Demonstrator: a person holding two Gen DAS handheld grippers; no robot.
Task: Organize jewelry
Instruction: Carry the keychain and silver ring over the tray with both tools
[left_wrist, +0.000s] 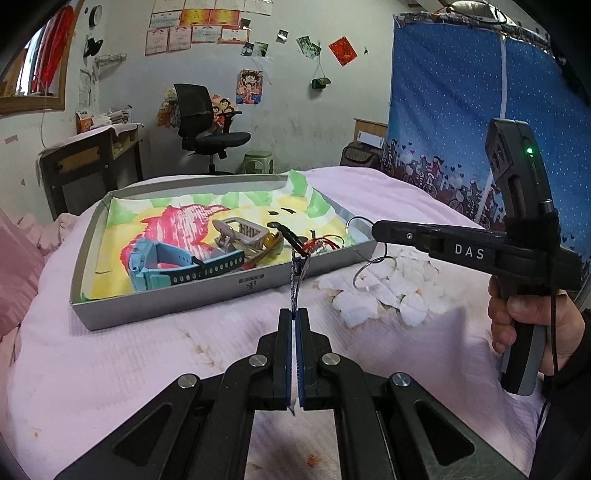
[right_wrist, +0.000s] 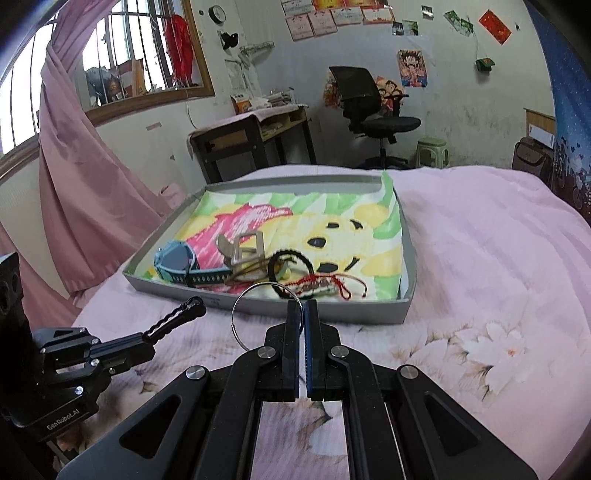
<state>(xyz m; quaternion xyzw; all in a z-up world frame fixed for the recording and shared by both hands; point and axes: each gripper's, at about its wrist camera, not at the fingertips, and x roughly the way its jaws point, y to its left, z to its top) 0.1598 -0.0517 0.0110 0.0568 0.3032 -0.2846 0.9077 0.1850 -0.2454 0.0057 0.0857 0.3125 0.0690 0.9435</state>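
Observation:
A grey shallow box (left_wrist: 207, 295) (right_wrist: 410, 273) lined with a cartoon cloth lies on the pink bed. In it lie a blue watch (left_wrist: 166, 264) (right_wrist: 177, 262), a grey hair claw (left_wrist: 240, 230) (right_wrist: 243, 249), a black bracelet (right_wrist: 284, 258) and a red string bracelet (left_wrist: 319, 245) (right_wrist: 325, 286). My left gripper (left_wrist: 294, 314) (right_wrist: 155, 332) is shut on a dark braided band (left_wrist: 295, 280) (right_wrist: 173, 319) in front of the box. My right gripper (right_wrist: 302, 306) (left_wrist: 375, 229) is shut on a thin silver ring (right_wrist: 255, 314) (left_wrist: 369, 266) at the box's near right corner.
The bed has a pink cover with a white flower print (left_wrist: 388, 295) (right_wrist: 491, 347). Beyond the bed stand a dark desk (left_wrist: 92, 158), a black office chair (left_wrist: 207, 125) and a green stool (left_wrist: 258, 160). A blue curtain (left_wrist: 461, 110) hangs at the right.

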